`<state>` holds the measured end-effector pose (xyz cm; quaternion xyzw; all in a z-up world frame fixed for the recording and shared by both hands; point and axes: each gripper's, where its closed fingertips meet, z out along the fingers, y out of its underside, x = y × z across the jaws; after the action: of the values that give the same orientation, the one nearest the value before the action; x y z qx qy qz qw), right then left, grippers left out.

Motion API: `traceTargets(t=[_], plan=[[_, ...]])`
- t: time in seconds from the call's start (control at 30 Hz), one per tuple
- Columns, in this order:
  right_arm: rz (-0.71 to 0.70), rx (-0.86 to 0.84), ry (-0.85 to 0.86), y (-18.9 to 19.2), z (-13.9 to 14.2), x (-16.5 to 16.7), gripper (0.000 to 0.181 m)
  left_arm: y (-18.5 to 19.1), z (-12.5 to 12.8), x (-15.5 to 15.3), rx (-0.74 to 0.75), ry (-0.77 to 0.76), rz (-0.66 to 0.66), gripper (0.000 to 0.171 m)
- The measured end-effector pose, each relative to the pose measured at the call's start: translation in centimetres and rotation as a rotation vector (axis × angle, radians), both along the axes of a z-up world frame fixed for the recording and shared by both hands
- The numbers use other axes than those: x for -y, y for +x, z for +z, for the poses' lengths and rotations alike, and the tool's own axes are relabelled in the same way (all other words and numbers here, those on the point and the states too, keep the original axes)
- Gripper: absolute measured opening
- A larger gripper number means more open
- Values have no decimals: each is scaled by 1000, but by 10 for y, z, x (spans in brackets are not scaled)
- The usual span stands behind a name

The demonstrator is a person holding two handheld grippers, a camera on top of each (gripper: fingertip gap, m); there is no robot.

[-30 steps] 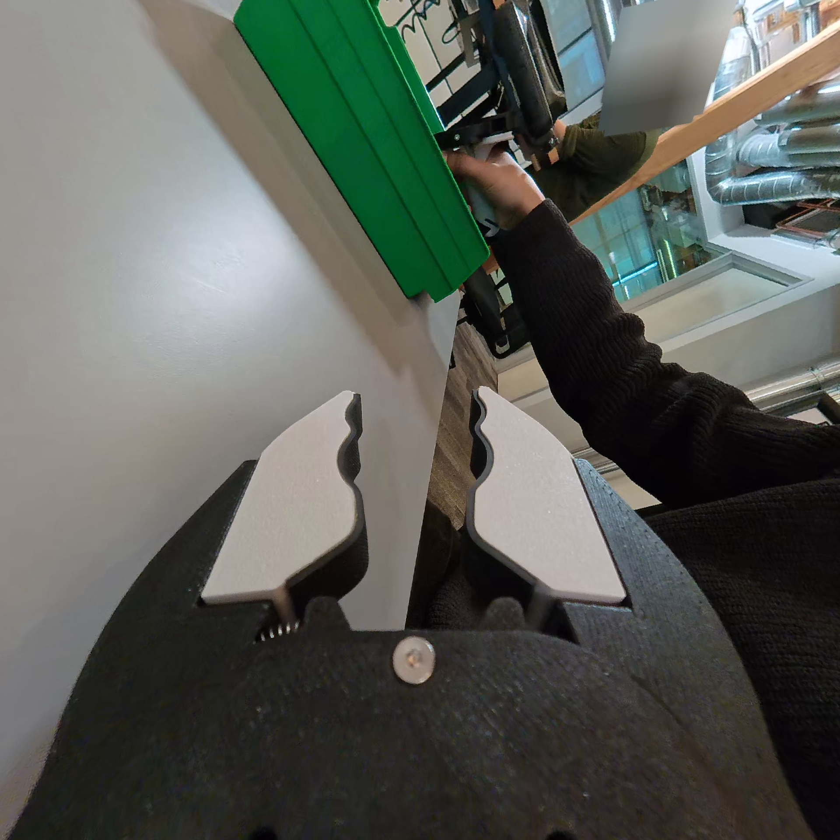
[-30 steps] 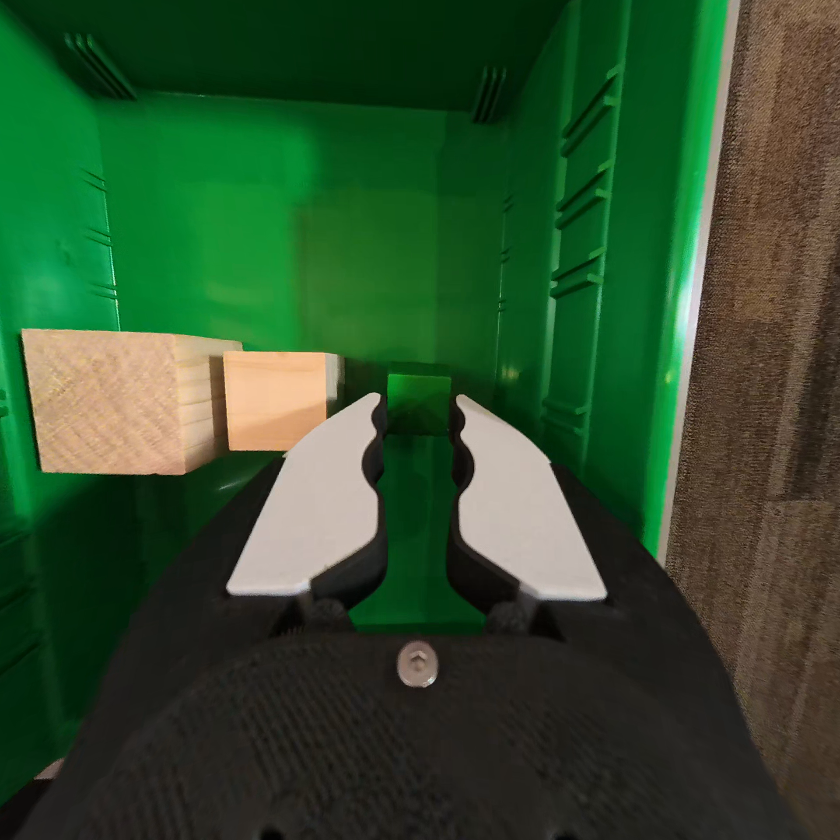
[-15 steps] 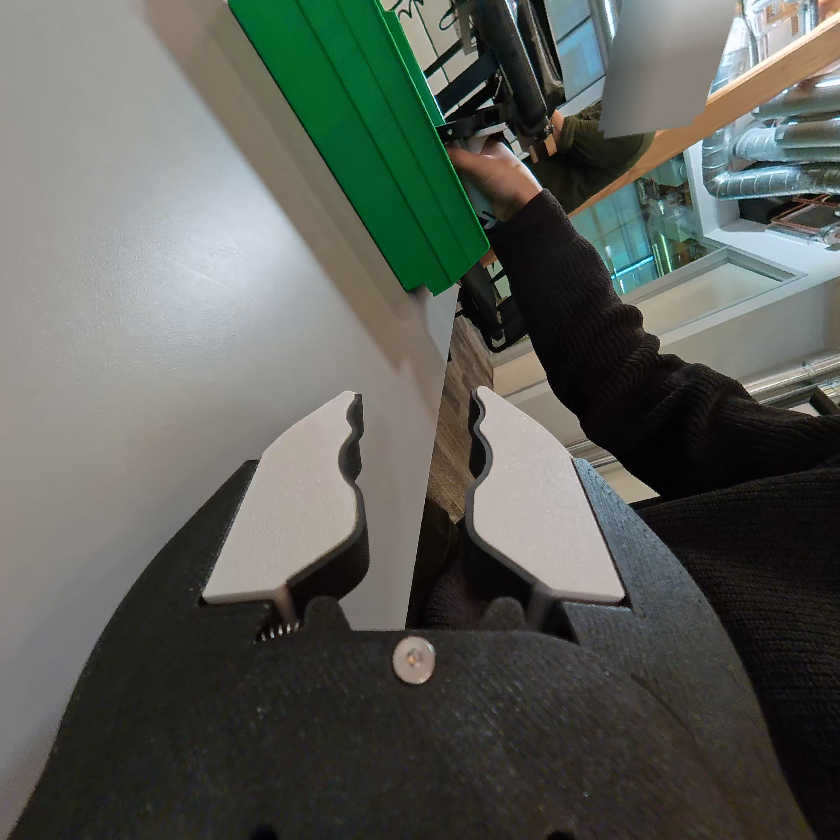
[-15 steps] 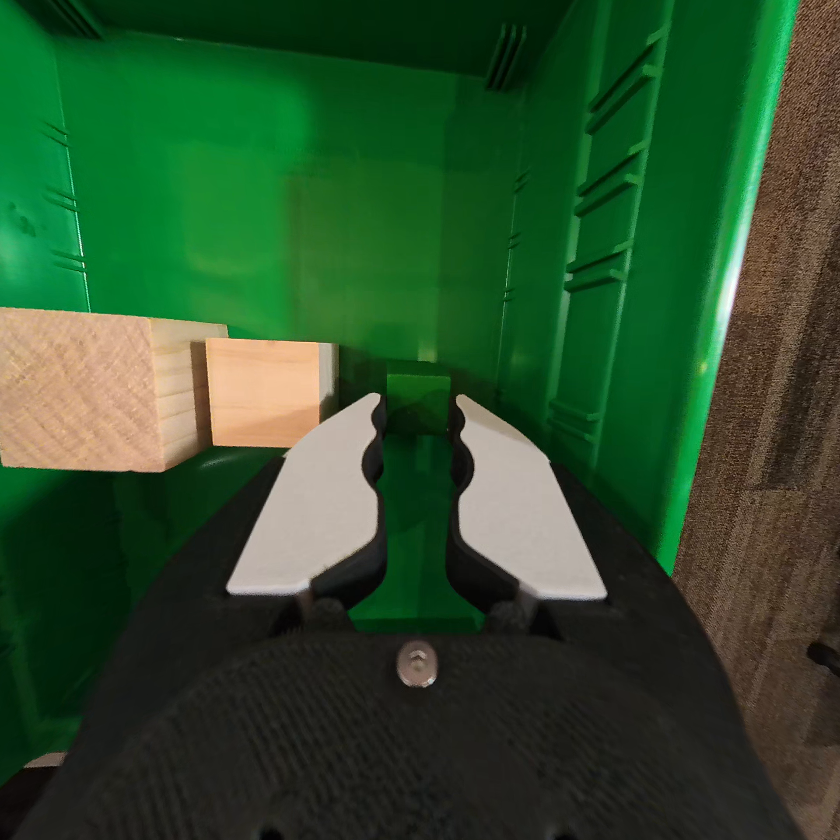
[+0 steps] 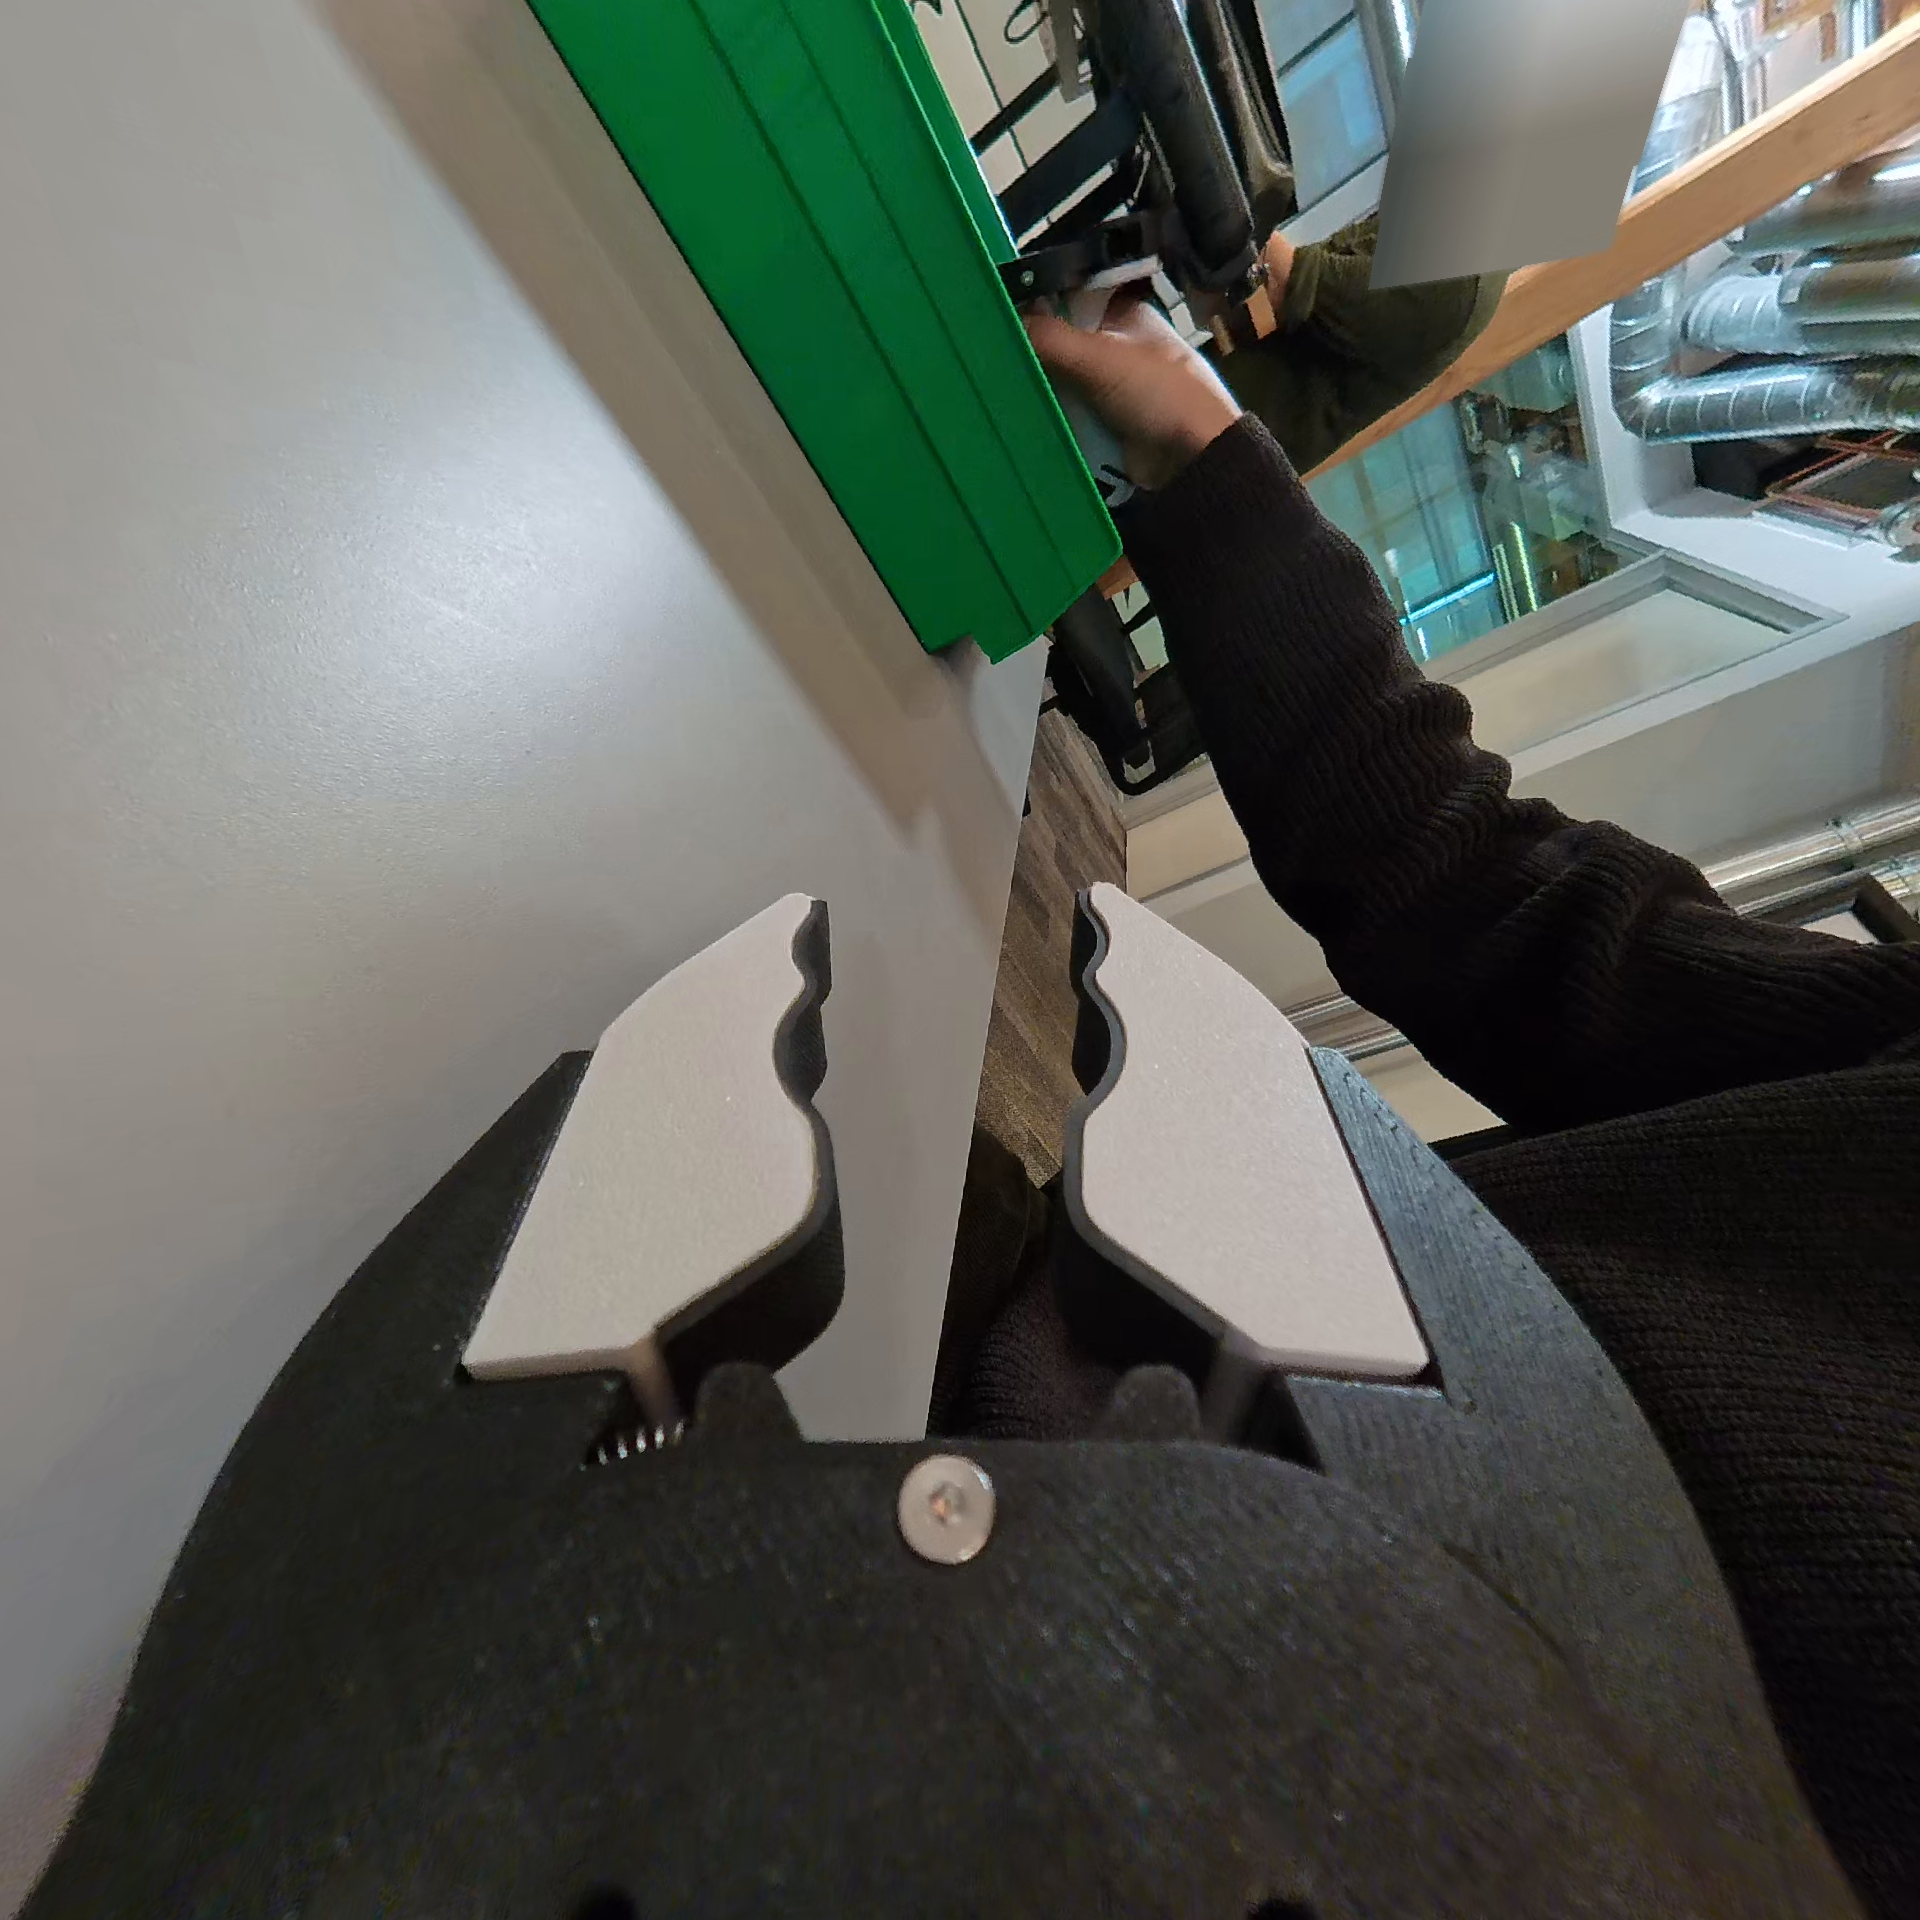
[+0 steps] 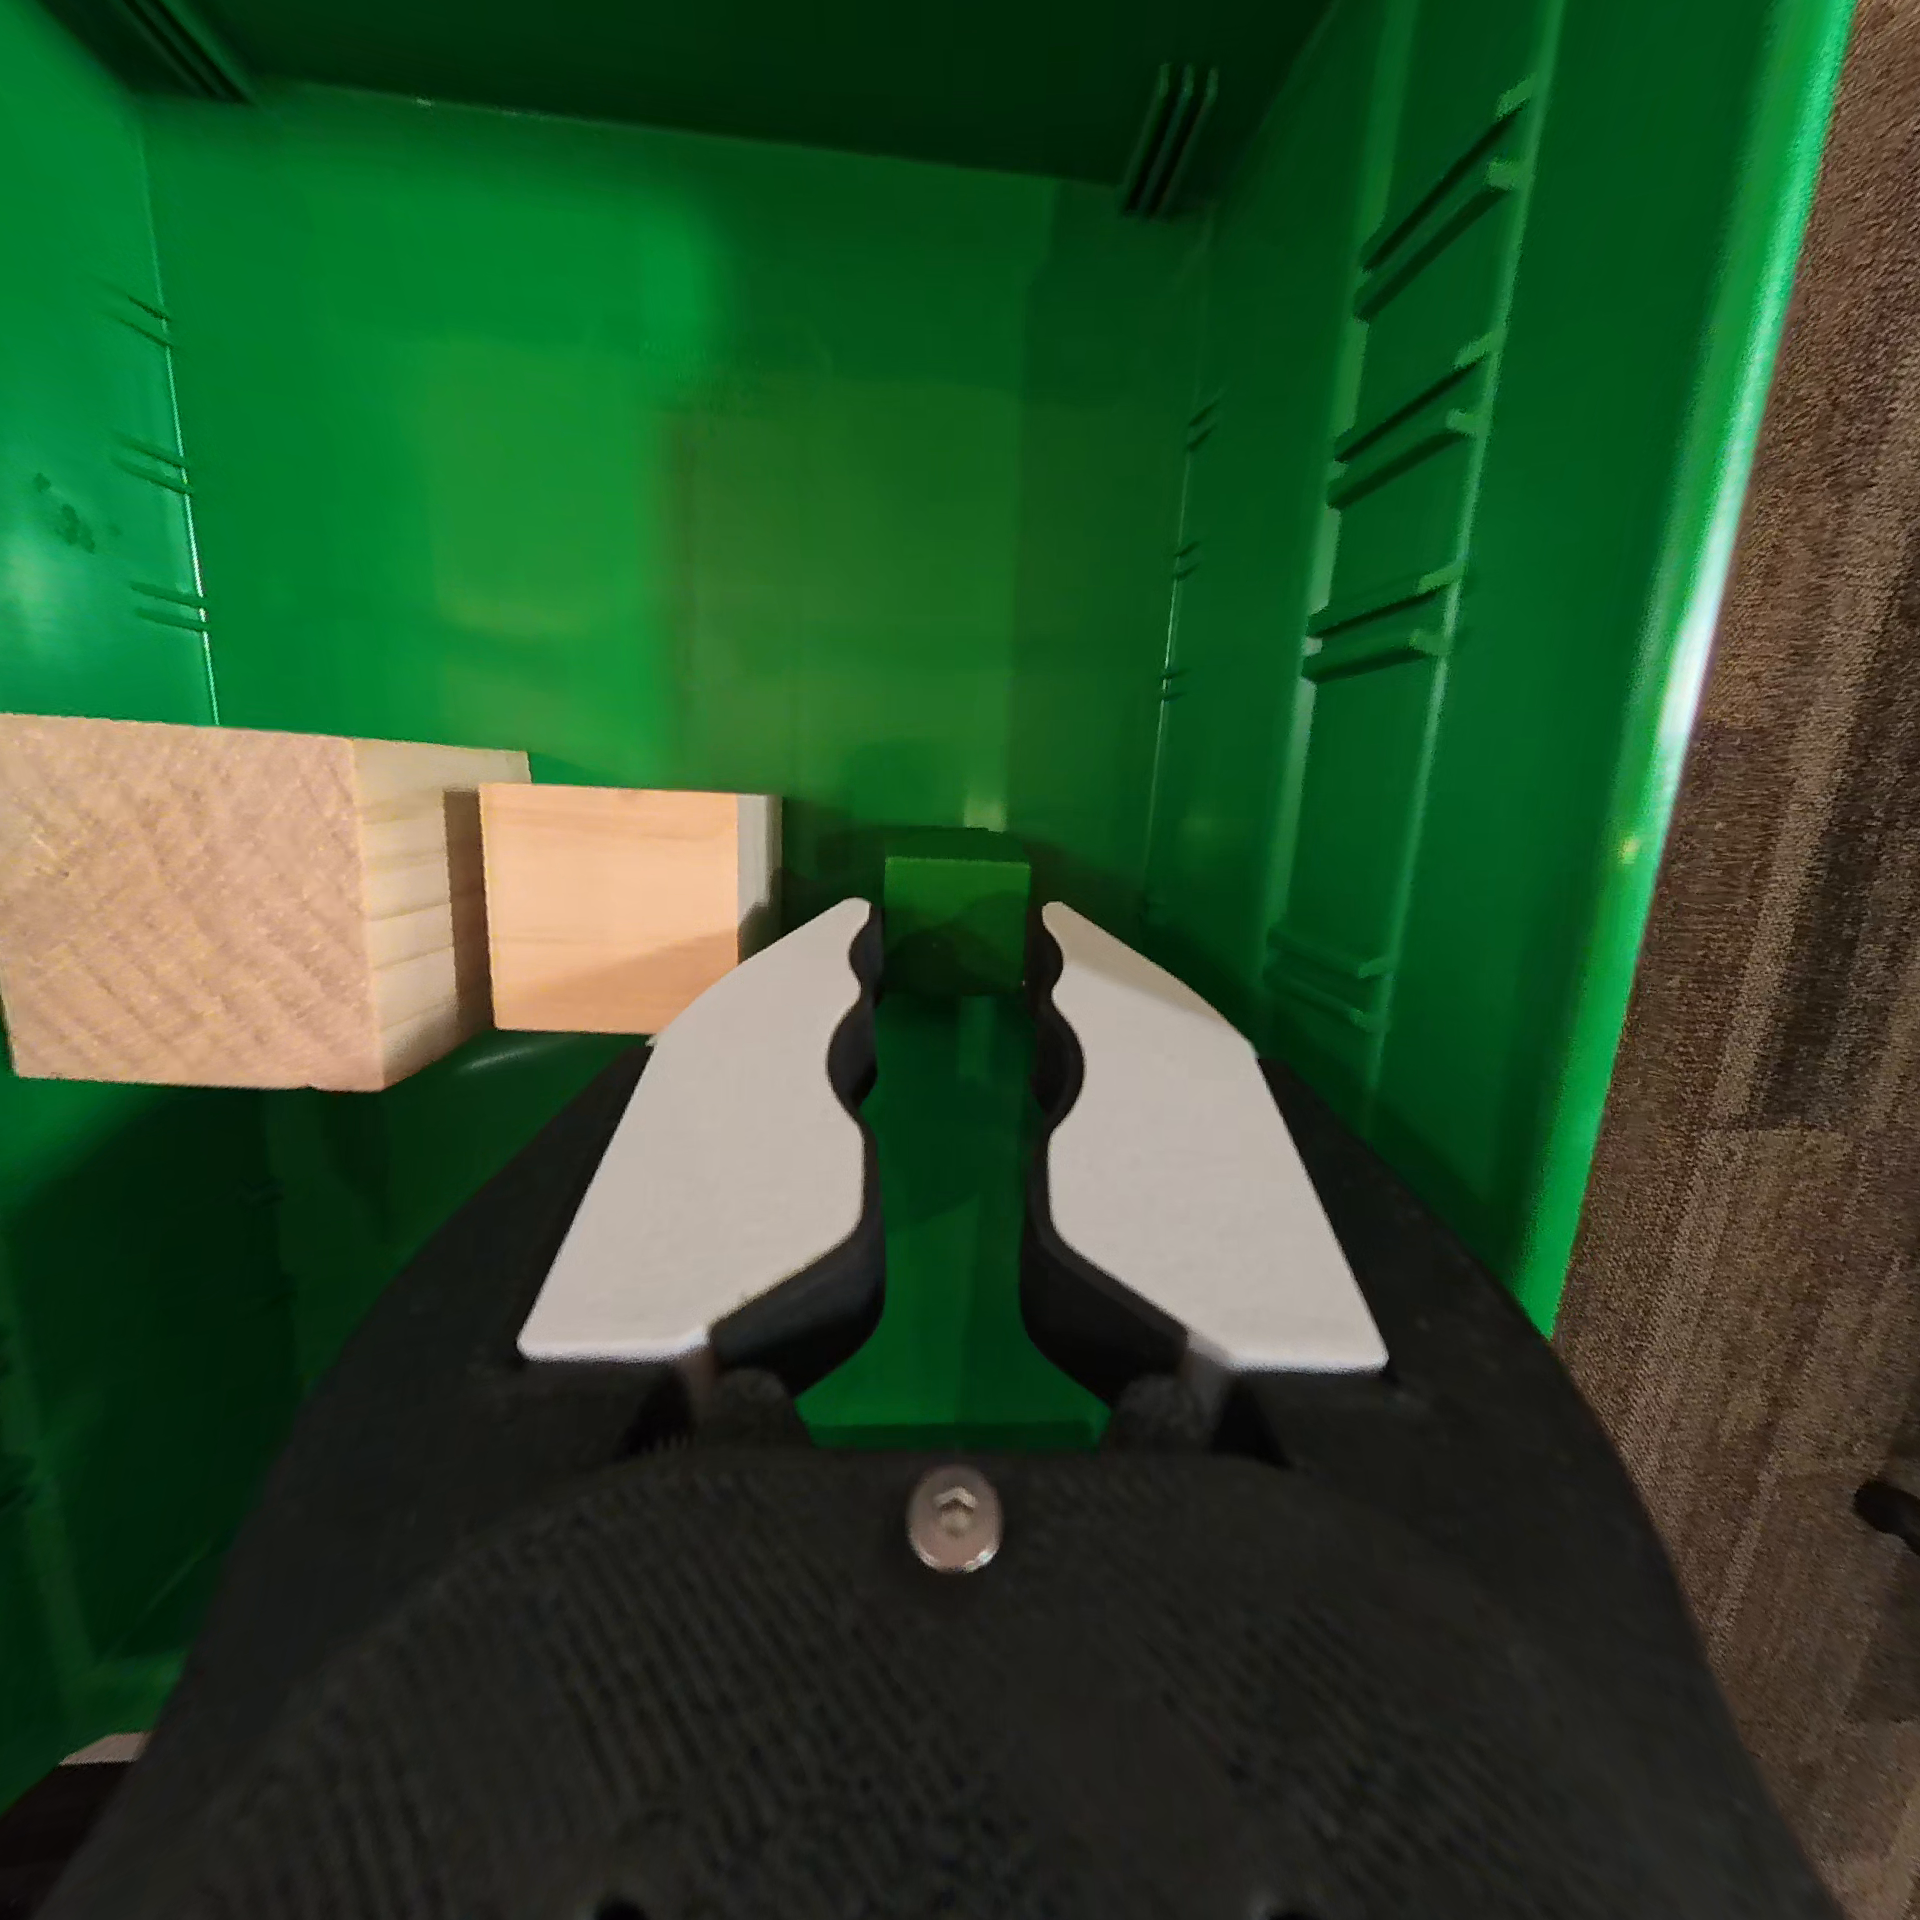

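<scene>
My right gripper point(image 6: 956, 909) is inside a green plastic bin point(image 6: 727, 416) and is shut on a small green block point(image 6: 951, 883) held between its fingertips. Two bare wooden blocks lie to its left in the bin: a large one point(image 6: 187, 894) and a smaller one point(image 6: 613, 904) behind it. My left gripper point(image 5: 951, 914) is open and empty, held sideways over the edge of a grey table point(image 5: 312, 623). In the left wrist view the bin point(image 5: 831, 260) stands at the table's far edge, and a hand point(image 5: 1132, 384) in a black sleeve point(image 5: 1403, 779) holds the other gripper in it.
Brown carpet floor point(image 6: 1766, 935) shows past the bin's right wall. In the left wrist view, a wooden beam point(image 5: 1714, 145), metal ducts point(image 5: 1766, 343) and glass panels lie beyond the table.
My right gripper has moved a little deeper into the bin with the green block in it; the wooden blocks look larger and further left. The left gripper has hardly moved.
</scene>
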<state>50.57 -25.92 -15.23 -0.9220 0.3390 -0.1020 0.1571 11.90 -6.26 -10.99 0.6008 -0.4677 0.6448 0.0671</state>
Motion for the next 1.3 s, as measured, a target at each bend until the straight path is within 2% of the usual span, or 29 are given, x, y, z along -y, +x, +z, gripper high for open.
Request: traceTargets(t=[1.3], plan=[[26, 2, -58, -2, -4, -1, 28, 0, -3, 1, -14, 12, -9, 44]])
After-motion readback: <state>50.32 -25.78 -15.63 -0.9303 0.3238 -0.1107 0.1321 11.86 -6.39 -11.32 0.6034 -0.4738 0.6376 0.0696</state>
